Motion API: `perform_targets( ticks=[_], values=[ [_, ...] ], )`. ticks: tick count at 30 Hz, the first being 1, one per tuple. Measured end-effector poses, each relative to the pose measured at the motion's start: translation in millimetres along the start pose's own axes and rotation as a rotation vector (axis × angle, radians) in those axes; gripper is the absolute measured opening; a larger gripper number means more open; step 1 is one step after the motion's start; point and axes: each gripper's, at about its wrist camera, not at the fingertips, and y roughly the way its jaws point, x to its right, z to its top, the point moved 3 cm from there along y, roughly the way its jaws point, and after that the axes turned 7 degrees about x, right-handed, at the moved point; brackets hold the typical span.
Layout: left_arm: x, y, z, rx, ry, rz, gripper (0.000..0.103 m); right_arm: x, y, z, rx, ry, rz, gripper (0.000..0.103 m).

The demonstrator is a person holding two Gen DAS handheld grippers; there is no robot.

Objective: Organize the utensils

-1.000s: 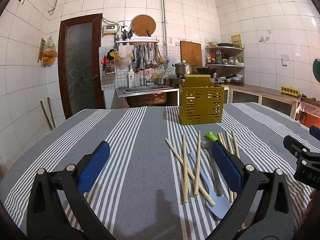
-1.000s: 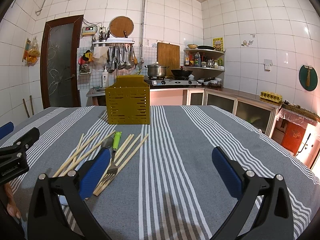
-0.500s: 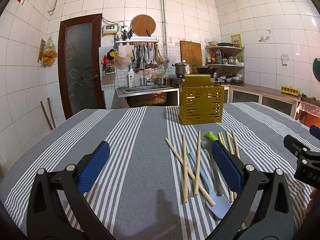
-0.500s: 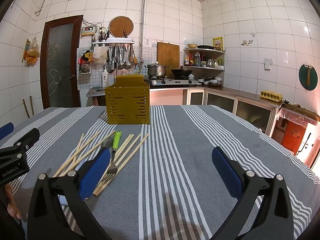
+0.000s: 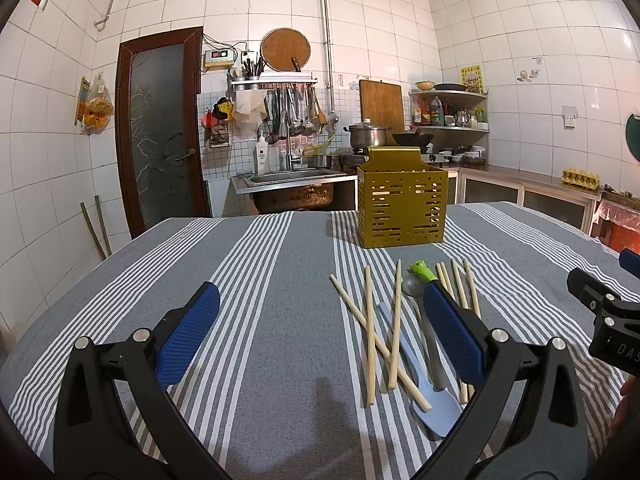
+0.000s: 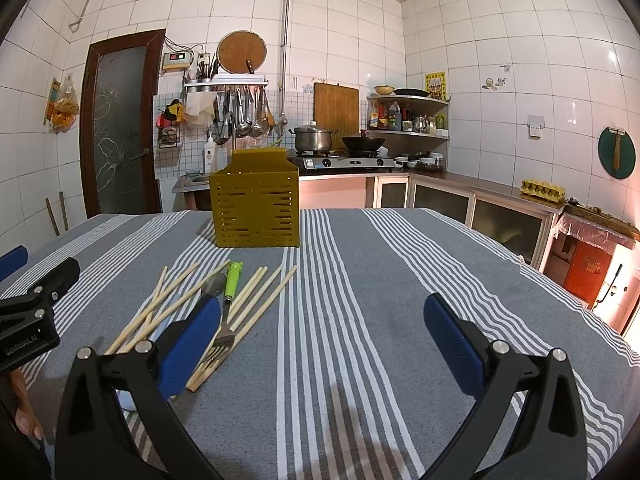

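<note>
Grey-and-white striped cloth covers the table in front of me, and on it lies a loose pile of utensils. I count six wooden chopsticks in all: three cross one another on the left of the pile, and three lie side by side on its right. Among them are one fork with a green handle, one metal spoon, and one pale blue spatula whose blade lies nearest me, under the crossed sticks. One yellow perforated utensil caddy stands upright beyond the pile, well apart from it.

My left gripper hovers over the cloth with its jaws wide and nothing between them; its right blue pad sits over the spoon and fork. My right gripper also has its jaws spread wide and bare, its left pad just above the fork's tines.
</note>
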Motion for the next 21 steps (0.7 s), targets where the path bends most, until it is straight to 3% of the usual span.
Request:
perform_targets(
  ticks=[21],
  values=[
    [1.3,0.6,0.6,0.0,0.004,0.003,0.098,1.1,-2.1,-0.7,0.011,0.01,0.003,0.099]
  ],
)
